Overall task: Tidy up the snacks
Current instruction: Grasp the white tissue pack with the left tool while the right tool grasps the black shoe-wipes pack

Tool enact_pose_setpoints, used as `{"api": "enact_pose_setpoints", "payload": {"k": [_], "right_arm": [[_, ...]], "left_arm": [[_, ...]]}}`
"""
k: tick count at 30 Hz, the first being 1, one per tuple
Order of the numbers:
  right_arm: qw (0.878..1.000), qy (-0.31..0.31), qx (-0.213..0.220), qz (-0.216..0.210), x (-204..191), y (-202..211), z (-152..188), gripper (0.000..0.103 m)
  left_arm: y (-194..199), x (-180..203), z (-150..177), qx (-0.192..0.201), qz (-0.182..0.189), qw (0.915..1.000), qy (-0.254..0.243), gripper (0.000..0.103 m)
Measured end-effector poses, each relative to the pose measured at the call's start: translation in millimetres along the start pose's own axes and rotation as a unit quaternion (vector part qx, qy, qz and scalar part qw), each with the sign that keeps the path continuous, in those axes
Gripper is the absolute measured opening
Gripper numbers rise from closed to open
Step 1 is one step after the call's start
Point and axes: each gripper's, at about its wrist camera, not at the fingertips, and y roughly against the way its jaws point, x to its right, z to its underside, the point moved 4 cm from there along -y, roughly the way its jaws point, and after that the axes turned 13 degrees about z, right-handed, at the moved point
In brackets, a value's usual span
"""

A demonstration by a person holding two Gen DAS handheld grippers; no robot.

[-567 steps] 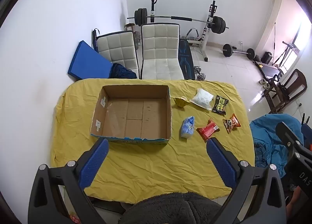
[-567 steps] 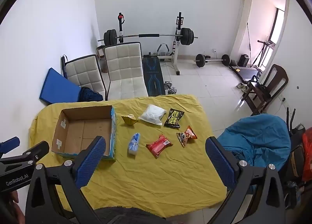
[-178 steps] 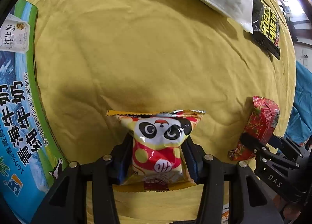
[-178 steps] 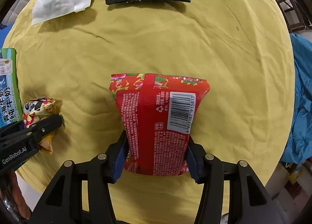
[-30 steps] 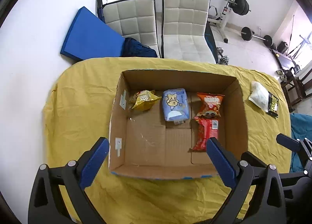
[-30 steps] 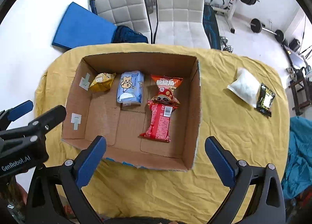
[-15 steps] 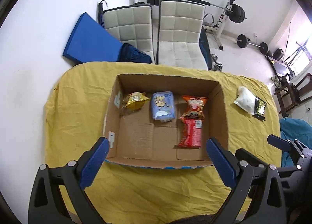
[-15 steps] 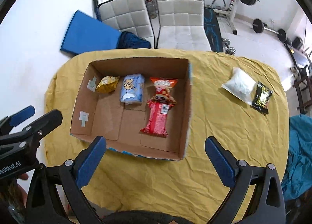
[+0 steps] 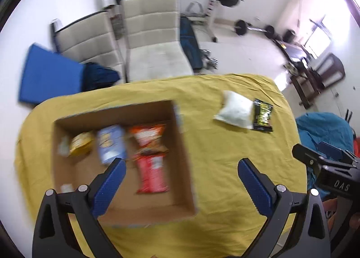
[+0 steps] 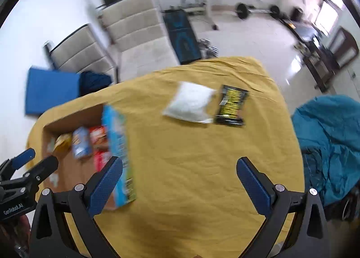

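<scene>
both tongs are held above the yellow-covered tabletop (image 10: 202,179), spread wide, nothing between the blue pads. left tongs (image 9: 180,181): empty, over the near right part of the cardboard box (image 9: 182,145). right tongs (image 10: 178,179): empty, over bare cloth to the right of the box.

four packets are seen inside the box: a yellow packet (image 9: 81,146), a blue packet (image 9: 111,143), an orange packet (image 9: 149,136) and a red packet (image 9: 151,173). both views are motion-blurred, so print on the packets cannot be read.

two snacks are left outside the box, at the far right of the tabletop: a white bag (image 10: 191,101) and a black packet (image 10: 231,105). they lie side by side, edges touching or slightly overlapped; which one is on top cannot be told.

key relation: in the right wrist view both items lie ahead of the right tongs, the white bag almost straight ahead, the black packet slightly right. in the left wrist view they lie ahead and well to the right, beyond the box wall. the right tongs are judged nearer to both. the black packet's long axis runs roughly away from the camera, leaning a little; a grip across its short width is judged to suit the present heading. the white bag looks soft and puffy, with its longer side running across the view.

judged progress: four of six snacks boxed.
</scene>
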Motion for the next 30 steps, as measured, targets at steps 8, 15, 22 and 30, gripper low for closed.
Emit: {"api": "enact_pose_setpoints", "payload": {"k": [8,15,22,30], "right_arm": [[0.997,-0.047,-0.042,0.036,91.6,-89.5,-51.5,0.103],[0.993,-0.049,-0.1,0.027,113.2,-196.3,-88.2,0.103],[0.987,-0.033,-0.154,0.021,97.5,-288.5,-97.7,0.103],[0.982,-0.04,-0.182,0.012,91.9,-331.1,-98.2,0.092]], "left_arm": [[-113.1,52.8,-56.5,-0.044,-0.007,0.9988,-0.021,0.102],[-211.0,71.0,-83.0,-0.094,-0.027,0.9945,-0.037,0.102],[-279.9,78.0,-93.8,-0.152,-0.018,0.9874,-0.038,0.095],[-322.5,72.6,-101.5,-0.205,0.004,0.9787,-0.017,0.091]]}}
